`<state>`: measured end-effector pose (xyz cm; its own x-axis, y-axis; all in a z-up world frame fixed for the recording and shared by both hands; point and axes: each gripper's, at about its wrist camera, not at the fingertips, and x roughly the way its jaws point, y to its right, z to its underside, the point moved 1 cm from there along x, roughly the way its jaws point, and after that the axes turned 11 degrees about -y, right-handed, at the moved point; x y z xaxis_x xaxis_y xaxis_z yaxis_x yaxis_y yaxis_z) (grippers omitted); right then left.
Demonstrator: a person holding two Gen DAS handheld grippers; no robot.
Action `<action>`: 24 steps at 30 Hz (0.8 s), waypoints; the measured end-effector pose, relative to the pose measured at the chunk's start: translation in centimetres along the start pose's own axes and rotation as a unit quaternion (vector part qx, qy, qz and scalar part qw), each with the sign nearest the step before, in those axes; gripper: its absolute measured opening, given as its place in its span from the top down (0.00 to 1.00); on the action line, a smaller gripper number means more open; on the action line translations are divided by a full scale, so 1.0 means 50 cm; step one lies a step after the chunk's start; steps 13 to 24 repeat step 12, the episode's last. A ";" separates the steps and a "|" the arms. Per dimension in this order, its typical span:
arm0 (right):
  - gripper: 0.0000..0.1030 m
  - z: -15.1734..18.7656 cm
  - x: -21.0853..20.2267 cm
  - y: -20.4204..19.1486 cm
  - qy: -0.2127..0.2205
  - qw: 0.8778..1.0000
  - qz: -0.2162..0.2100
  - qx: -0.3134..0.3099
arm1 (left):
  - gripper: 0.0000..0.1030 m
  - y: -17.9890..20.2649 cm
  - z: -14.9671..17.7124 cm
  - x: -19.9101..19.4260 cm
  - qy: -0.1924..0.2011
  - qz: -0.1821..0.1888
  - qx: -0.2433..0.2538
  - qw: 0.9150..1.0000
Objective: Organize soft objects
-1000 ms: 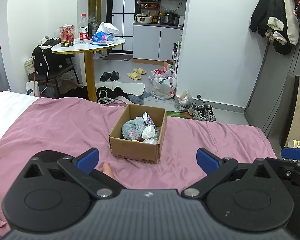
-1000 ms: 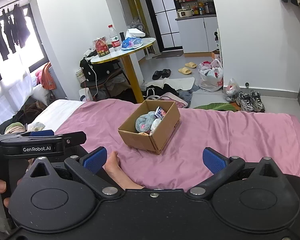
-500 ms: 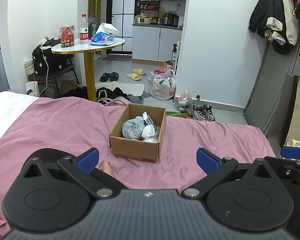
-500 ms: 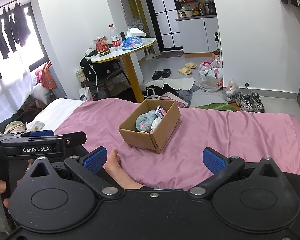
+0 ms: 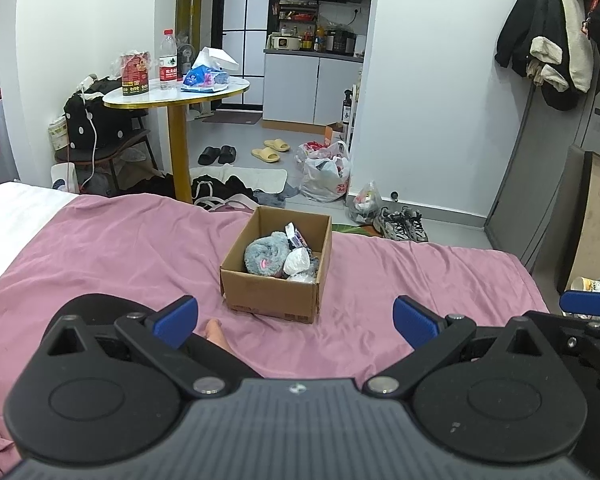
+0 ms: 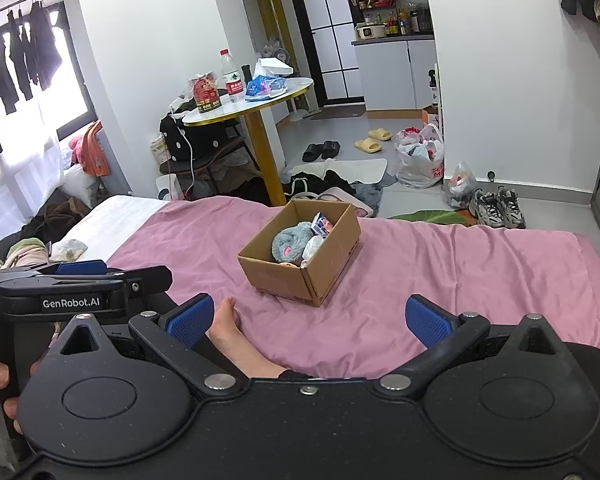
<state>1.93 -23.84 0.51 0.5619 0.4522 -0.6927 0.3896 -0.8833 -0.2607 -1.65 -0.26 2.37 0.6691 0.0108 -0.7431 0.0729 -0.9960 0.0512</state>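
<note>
You held the left gripper (image 5: 296, 322) and the right gripper (image 6: 307, 320) with jaws spread wide and nothing between them. The cardboard box (image 5: 274, 300) stood ahead of both on the pink bedspread (image 5: 100, 248), well apart, holding the grey plush (image 5: 266, 256) and other soft items. From the left gripper it lay nearly straight ahead. Open bedspread surrounded it; a bare foot (image 6: 230, 322) lay near the approach path.

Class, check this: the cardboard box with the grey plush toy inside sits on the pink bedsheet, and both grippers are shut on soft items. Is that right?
Not quite. The cardboard box with the grey plush toy does sit on the pink bedsheet, but the left gripper and right gripper are both open and empty, as each wrist view shows.
</note>
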 end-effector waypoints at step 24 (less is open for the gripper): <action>0.00 -0.001 -0.002 0.000 -0.001 1.000 0.009 -0.002 | 0.00 0.003 0.025 -0.012 0.009 0.006 0.014 1.000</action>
